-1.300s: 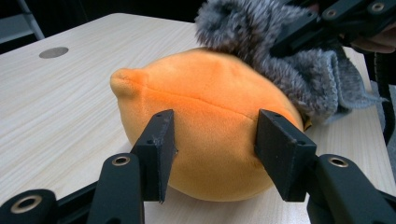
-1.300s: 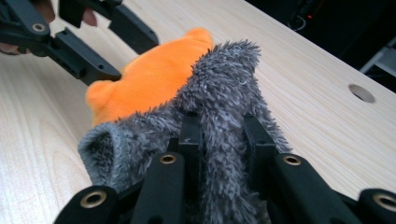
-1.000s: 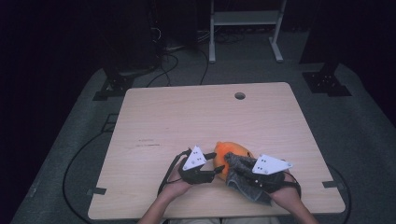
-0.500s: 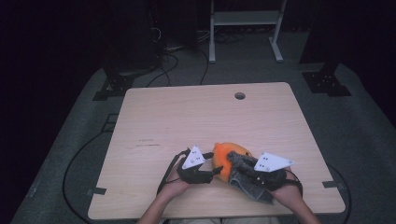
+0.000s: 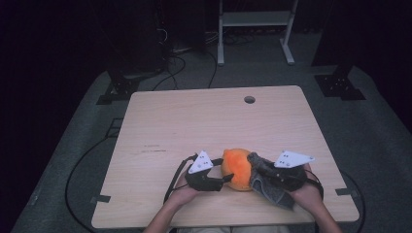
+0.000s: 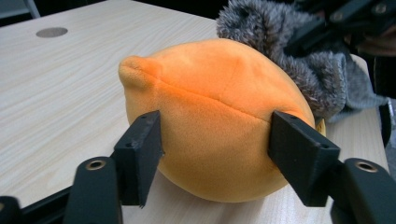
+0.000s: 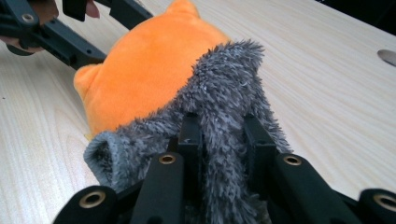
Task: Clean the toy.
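Orange plush toy [image 6: 219, 121]: it lies on the bench near your edge, between your two grippers. It is round and soft, with a small pointed ear at one end and a seam across it.

Grey fuzzy cloth [image 7: 224, 121]: it lies draped over the side of the orange plush toy that faces your right hand, touching it. The rest of it hangs down toward the bench edge.

Left gripper [image 6: 217, 156]: your fingers [image 6: 140, 156] stand one on each side of the orange plush toy. They have just been opening. The toy is between them and they sit right at its sides, but they do not squeeze it in.

Right gripper [image 7: 223, 140]: your fingers [image 7: 189, 140] are pinched tight on a fold of the grey fuzzy cloth. The fluff bulges out around them.

Your hands [image 5: 187, 194]: both come in from the near edge, close together, each one holding its gripper just beside the toy.

Bench [image 5: 194, 121]: pale wood, with a small round hole [image 5: 249, 99] near the far edge, well apart from the toy.

Floor [image 5: 379, 136]: grey mat around the bench, with black cables [image 5: 77, 165] lying on it.
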